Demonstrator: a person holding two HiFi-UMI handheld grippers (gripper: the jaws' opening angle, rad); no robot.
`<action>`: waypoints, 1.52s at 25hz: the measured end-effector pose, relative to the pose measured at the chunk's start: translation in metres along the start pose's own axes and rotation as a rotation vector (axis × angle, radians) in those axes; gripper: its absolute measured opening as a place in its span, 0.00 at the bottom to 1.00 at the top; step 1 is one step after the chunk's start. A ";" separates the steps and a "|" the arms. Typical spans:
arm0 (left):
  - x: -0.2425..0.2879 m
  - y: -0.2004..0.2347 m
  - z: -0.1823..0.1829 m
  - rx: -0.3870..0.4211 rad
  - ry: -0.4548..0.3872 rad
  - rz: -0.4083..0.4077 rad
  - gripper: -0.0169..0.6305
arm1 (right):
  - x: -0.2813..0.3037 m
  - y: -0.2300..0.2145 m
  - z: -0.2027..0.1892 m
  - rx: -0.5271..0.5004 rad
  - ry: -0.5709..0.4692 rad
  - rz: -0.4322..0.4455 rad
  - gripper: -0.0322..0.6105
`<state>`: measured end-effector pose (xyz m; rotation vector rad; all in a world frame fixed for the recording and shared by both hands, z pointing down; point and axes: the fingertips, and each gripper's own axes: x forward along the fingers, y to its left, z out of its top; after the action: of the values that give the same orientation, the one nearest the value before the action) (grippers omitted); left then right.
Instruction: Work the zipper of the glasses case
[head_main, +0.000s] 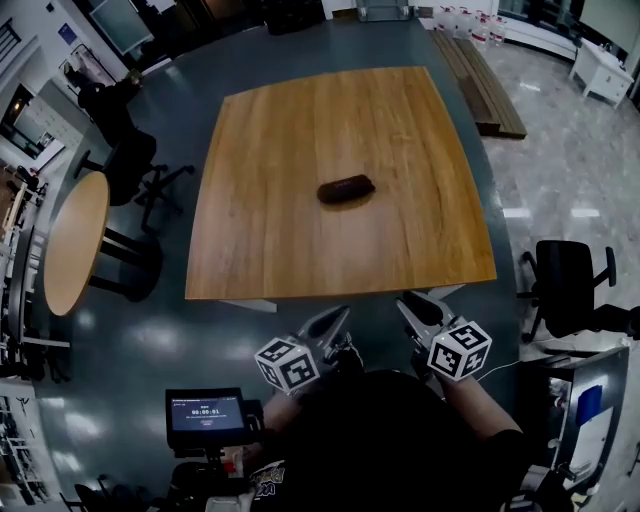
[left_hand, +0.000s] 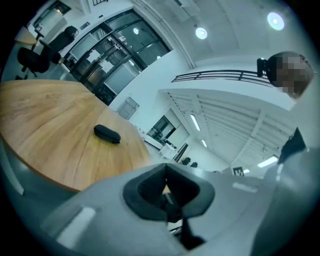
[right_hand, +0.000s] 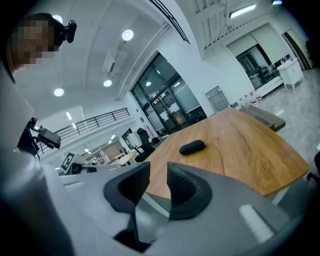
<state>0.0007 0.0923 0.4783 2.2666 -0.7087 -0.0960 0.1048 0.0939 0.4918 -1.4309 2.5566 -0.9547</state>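
The glasses case (head_main: 346, 189) was seen laid crosswise on the table (head_main: 300, 120), well ahead of the closed, empty left gripper (head_main: 332, 321) and the part-open, empty right gripper (head_main: 414, 307), neither clearly nearer.

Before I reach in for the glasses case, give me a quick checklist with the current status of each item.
1. Glasses case reachable: ok. It lies alone near the middle of the wooden table.
2. Zipper pull located: cannot tell. The case is too small in every view.
3. Left gripper ready to hold the case: not ok. Its jaws are together with nothing between them.
4. Right gripper ready for the pull: ok. Its jaws stand apart and empty.
5. Grippers at the case: not ok. Both hang short of the table's near edge.
6. Approach path: ok. Only bare wood lies between the near edge and the case.
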 end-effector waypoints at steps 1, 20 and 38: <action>0.004 0.010 0.010 -0.011 -0.003 -0.008 0.02 | 0.011 -0.007 0.001 -0.015 0.013 -0.025 0.21; -0.033 0.171 0.099 -0.155 -0.088 0.120 0.02 | 0.281 -0.168 0.004 -1.635 0.753 -0.171 0.52; -0.018 0.162 0.152 0.016 -0.151 0.172 0.02 | 0.300 -0.056 0.050 -0.645 0.489 0.401 0.47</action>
<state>-0.1312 -0.0876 0.4769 2.2195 -0.9841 -0.1810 -0.0064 -0.1877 0.5533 -0.7298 3.5495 -0.4692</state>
